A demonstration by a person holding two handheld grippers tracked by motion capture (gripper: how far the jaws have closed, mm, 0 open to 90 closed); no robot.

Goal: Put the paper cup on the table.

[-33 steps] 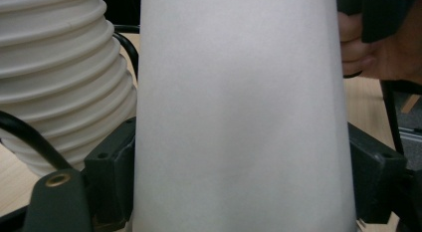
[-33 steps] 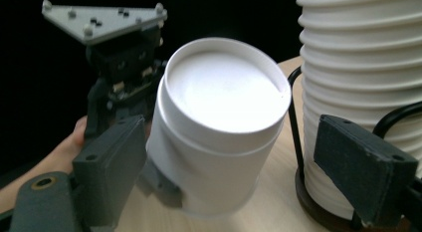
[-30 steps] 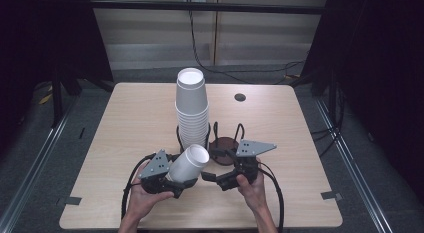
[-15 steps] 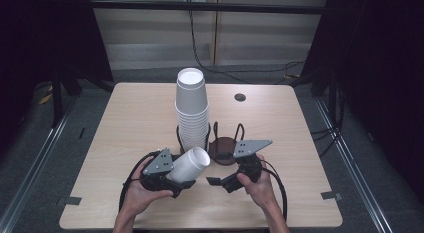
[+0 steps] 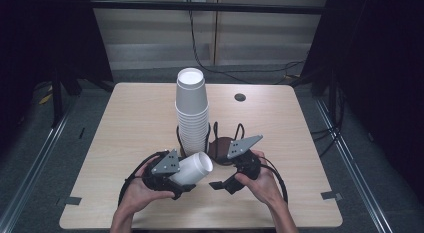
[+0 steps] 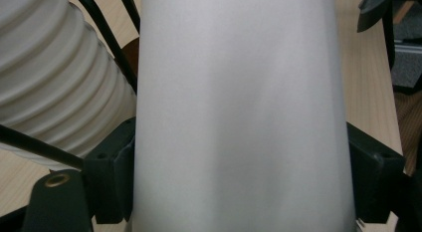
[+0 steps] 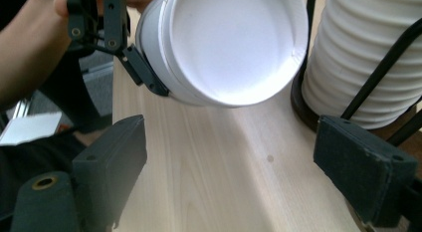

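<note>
A single white paper cup (image 5: 192,168) lies tilted on its side above the table's front, with my left gripper (image 5: 186,176) shut on its wall. In the left gripper view the cup's wall (image 6: 239,112) sits between the two black pads (image 6: 112,177). Its open mouth (image 7: 234,43) faces my right gripper (image 7: 239,157), which stands open just to the right of it with nothing between its pads. In the high view the right gripper (image 5: 225,179) is a short way from the cup's rim. Behind both, a tall stack of white cups (image 5: 191,110) stands in a black wire holder (image 5: 215,130).
The holder's second ring with a dark brown base (image 5: 220,145) sits right of the stack, just behind my right hand. A dark round grommet (image 5: 240,97) lies at the back of the wooden table (image 5: 130,118). Black cables trail from both grippers toward the front edge.
The held cup has tipped a little further over, its mouth turning more toward the right gripper. The right hand has stayed where it was.
</note>
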